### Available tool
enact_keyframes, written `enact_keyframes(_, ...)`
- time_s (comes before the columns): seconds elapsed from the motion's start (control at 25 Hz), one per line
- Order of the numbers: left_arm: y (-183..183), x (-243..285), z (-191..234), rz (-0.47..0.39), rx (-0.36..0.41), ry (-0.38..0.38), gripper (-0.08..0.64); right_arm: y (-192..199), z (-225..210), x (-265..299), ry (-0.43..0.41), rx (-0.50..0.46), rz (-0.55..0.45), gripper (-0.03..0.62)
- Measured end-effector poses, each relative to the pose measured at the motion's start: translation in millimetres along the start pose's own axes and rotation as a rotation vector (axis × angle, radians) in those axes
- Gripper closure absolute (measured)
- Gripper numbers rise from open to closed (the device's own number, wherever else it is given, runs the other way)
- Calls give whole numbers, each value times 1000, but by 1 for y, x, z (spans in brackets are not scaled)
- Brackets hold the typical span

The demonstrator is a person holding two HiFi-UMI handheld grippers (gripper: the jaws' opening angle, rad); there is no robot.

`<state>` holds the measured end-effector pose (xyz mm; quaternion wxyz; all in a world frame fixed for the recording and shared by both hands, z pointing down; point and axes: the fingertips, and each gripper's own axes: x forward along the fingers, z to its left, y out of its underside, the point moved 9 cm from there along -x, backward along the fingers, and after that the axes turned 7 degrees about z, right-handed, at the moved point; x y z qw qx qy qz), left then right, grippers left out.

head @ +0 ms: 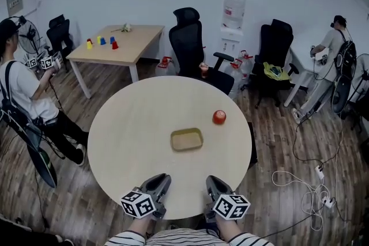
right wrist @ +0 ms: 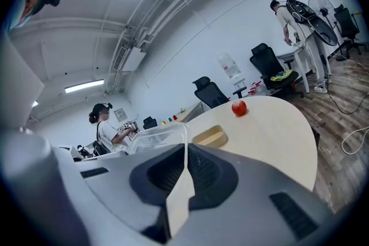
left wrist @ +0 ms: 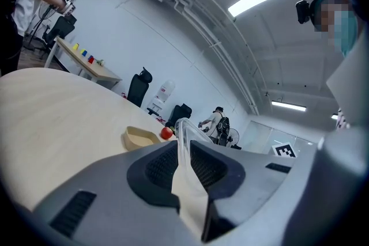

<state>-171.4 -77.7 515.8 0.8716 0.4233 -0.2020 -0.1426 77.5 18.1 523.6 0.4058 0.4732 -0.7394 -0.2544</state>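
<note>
You're at the near edge of the big round table, pale-topped, with a black office chair beyond its far side. Mid-table sits the shallow tan tray. Just past it to your right, and apart from it, is the small red fruit.

Now your tools. The left gripper and right gripper hover side by side over the near rim, well short of the tray. Both gripper views show the jaws pressed together, each nipping a clear plastic piece at the tips. In the right gripper view it's broad with rounded corners; in the left gripper view it shows edge-on and narrow. Whether that's one item or two, I can't tell, and the head view doesn't pick it up at all.

Read it as thin, light and springy. It'll likely flex under a hard squeeze, slide on smooth pads, and may crack if twisted. Your best hold is on the rim, where it should be stiffest, with gentle, even pressure.
</note>
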Motion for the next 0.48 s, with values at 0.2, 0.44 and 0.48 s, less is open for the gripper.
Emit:
enact_keyframes(0.2,1,3,-1,5,5,7,477,-1,-2,-1,5,-7,1,554)
enact_keyframes(0.44,-14,8,1,20,3,8,477,-15,1,6,12,-7,13,554)
enact_keyframes(0.48,-17,10,2,23,3,9,476,-17,1,7,13,-6,14,554)
